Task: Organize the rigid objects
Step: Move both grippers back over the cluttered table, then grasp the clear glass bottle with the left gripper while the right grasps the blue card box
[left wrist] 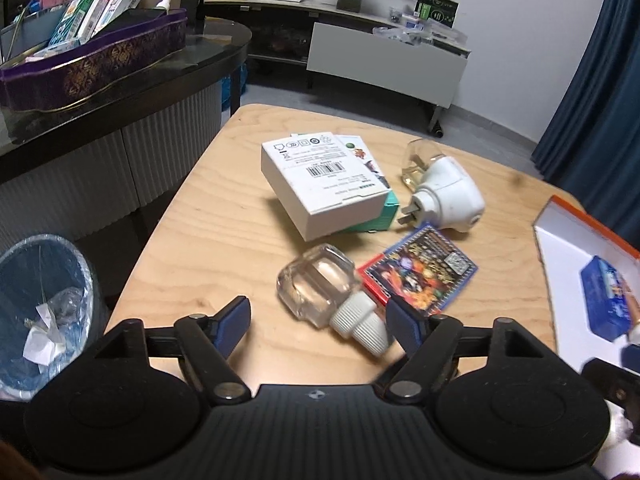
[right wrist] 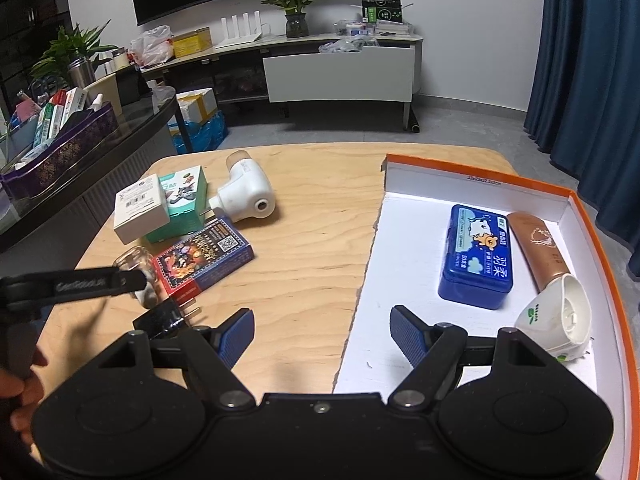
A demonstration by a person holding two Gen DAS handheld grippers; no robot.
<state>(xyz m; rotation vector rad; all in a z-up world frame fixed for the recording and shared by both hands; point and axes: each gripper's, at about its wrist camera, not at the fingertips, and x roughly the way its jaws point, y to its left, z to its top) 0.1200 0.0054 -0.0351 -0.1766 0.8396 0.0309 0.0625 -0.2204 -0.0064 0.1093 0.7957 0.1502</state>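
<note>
Hovering low over the worktop (left wrist: 208, 216), the left claw (left wrist: 318, 316) stands released, its pads spread to either side of a clear glass bottle (left wrist: 316, 284) lying on its side at lower centre of the left wrist view; the white ribbed cap sits just beside the right pad, and I judge no pad presses it yet. That spread suits a grasp across the bottle's neck. The right claw (right wrist: 322, 334) is also released and grasps nothing, hanging over the torn left edge of the orange-rimmed tray (right wrist: 600, 240), probably waiting its turn.

Counted in the right wrist view, 3 things lie sorted in the tray: 1 blue tin (right wrist: 476, 256), 1 brown tube (right wrist: 538, 248), 1 white cup (right wrist: 558, 324). Left loose on the wood: 1 white box (right wrist: 140, 208), 1 green box (right wrist: 184, 200), 1 white plug-in device (right wrist: 248, 194), 1 card pack (right wrist: 204, 256), 1 black plug (right wrist: 166, 318), plus the bottle.
</note>
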